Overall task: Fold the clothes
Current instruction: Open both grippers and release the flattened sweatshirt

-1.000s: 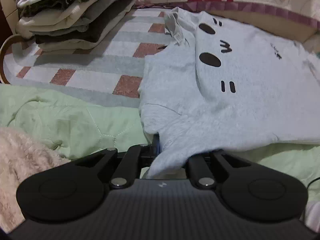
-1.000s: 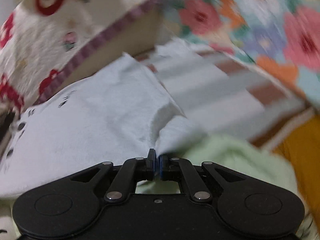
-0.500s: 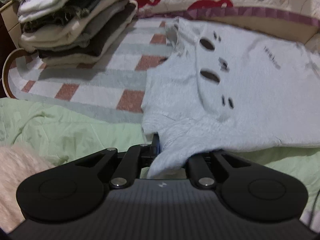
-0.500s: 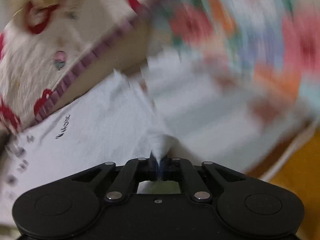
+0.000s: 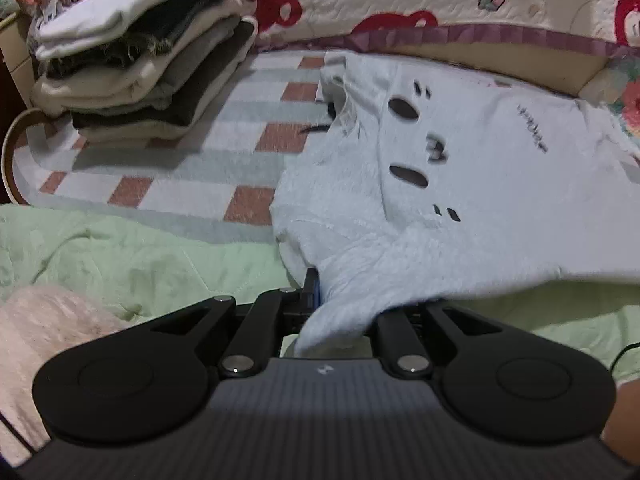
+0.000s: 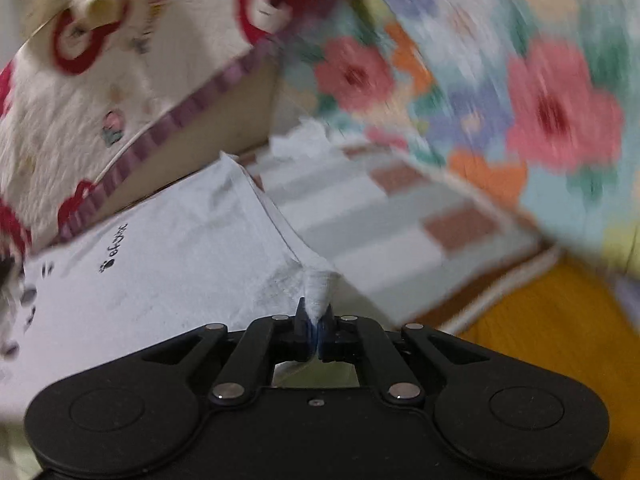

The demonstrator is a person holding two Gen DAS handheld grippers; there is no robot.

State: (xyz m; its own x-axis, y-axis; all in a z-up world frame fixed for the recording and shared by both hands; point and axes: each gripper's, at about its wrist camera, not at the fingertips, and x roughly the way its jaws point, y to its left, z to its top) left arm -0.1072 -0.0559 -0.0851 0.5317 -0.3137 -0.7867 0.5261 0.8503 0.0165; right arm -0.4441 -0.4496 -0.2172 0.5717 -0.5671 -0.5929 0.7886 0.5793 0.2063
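1. Gripping the hem of the pale shirt [image 5: 460, 184], the left gripper [image 5: 320, 300] has its jaws pressed together on a bunch of the cloth at 6 o'clock in its view.
2. The right gripper [image 6: 315, 330] pinches another corner of the same shirt [image 6: 168, 256], jaws clamped on a twisted tip of fabric.
3. The shirt lies face up on the checked blanket [image 5: 192, 184], spreading toward 1 o'clock.
4. A stack of folded clothes [image 5: 148, 52] sits at 10 o'clock, apart from the shirt.
5. A green quilt [image 5: 120, 252] lies nearest the grippers.
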